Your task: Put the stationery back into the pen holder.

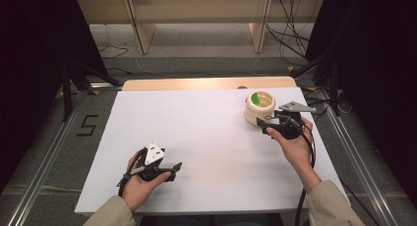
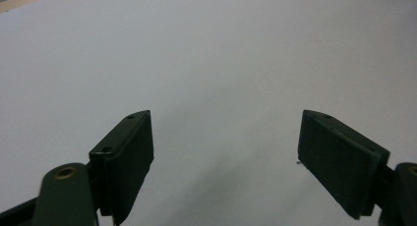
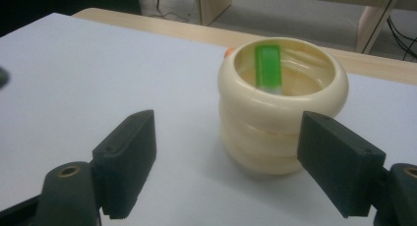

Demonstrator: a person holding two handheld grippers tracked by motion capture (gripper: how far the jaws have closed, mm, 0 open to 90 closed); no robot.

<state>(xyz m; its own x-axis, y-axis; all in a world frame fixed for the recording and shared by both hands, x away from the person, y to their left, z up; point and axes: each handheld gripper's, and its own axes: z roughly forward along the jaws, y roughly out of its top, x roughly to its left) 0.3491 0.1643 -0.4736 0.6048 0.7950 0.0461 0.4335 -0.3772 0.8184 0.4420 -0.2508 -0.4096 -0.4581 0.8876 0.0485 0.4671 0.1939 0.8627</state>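
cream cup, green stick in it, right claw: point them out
cream cup (image 3: pixel 275 137), right gripper view, ribbed side wall
green stick (image 3: pixel 268 66), right gripper view, flat face
right claw (image 1: pixel 268 123), high view, between its tips

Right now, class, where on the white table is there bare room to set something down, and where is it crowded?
Bare: the wide middle and far-left stretch of the white table, between the left gripper and the cream ringed cup. Crowded: the far-right corner, where the right gripper sits open just beside the cup.
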